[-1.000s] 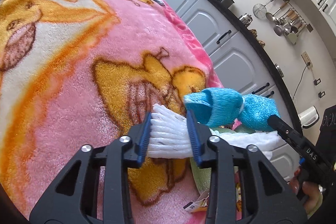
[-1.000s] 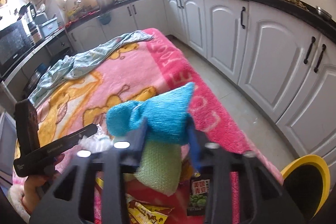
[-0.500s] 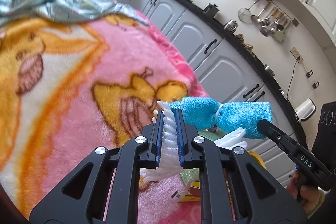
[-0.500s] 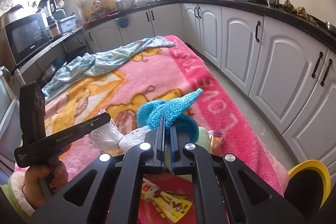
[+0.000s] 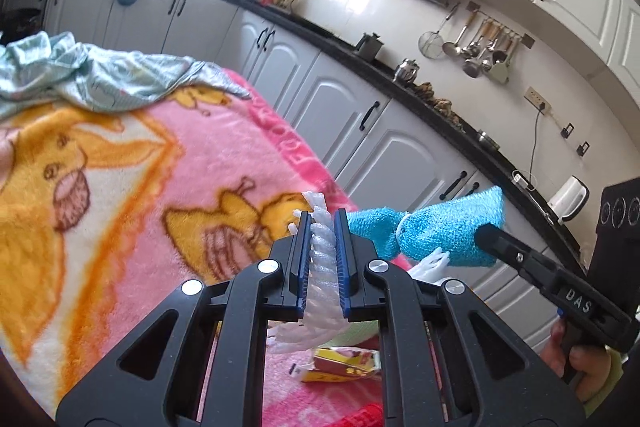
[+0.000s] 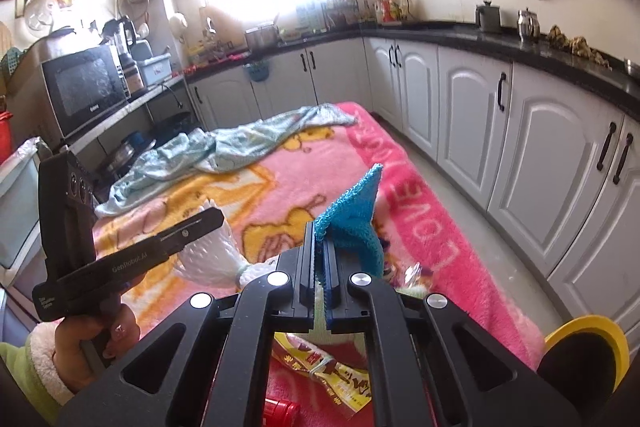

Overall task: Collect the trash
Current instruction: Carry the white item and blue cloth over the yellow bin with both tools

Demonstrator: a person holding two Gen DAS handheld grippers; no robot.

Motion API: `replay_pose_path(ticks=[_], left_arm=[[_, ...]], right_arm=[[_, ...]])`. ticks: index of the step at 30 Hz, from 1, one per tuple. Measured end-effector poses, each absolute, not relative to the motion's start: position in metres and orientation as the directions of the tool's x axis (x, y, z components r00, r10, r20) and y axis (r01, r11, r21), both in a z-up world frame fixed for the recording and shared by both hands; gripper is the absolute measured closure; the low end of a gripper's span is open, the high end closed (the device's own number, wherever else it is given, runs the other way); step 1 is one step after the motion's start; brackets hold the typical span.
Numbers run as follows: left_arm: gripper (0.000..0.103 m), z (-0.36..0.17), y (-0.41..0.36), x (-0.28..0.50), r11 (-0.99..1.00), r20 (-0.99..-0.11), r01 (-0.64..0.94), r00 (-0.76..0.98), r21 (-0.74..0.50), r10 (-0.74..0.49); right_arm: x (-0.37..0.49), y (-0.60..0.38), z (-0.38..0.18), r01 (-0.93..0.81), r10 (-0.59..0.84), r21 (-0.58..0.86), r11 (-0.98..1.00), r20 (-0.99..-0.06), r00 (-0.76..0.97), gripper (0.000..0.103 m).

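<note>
My left gripper (image 5: 323, 223) is shut on a white foam net sleeve (image 5: 320, 267) and holds it above the pink blanket (image 5: 140, 187). My right gripper (image 6: 320, 247) is shut on a blue knitted cloth (image 6: 356, 219), also lifted; the cloth shows in the left wrist view (image 5: 440, 231), the white sleeve in the right wrist view (image 6: 212, 255). Yellow snack wrappers (image 6: 336, 379) and a red item (image 6: 280, 411) lie on the blanket below the grippers. The wrapper also shows in the left wrist view (image 5: 344, 363).
A pale green garment (image 6: 224, 151) lies crumpled at the blanket's far end. White kitchen cabinets (image 6: 540, 147) run along the right. A yellow-rimmed bin (image 6: 584, 359) stands on the floor at lower right. A microwave (image 6: 84, 87) sits on the left counter.
Both grippers closed on their items, the left on the white sleeve and the right on the blue cloth, then lifted them up away from the blanket.
</note>
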State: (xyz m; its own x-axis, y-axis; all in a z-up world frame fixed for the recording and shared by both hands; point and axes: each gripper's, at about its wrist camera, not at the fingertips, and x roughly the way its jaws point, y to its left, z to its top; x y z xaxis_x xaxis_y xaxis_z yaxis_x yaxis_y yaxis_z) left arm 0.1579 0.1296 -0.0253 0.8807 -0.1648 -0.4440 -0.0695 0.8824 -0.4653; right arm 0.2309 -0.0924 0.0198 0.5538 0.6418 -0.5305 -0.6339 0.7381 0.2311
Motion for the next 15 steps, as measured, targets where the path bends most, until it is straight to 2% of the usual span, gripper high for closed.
replay_pose_path(ticks=[15], left_arm=[[0.096, 0.012, 0.098, 0.145, 0.898, -0.37, 0.033, 0.904, -0.439, -0.214]], right_arm=[[0.216, -0.131, 0.058, -0.624, 0.656, 0.247, 0.741, -0.463, 0.596, 0.1]])
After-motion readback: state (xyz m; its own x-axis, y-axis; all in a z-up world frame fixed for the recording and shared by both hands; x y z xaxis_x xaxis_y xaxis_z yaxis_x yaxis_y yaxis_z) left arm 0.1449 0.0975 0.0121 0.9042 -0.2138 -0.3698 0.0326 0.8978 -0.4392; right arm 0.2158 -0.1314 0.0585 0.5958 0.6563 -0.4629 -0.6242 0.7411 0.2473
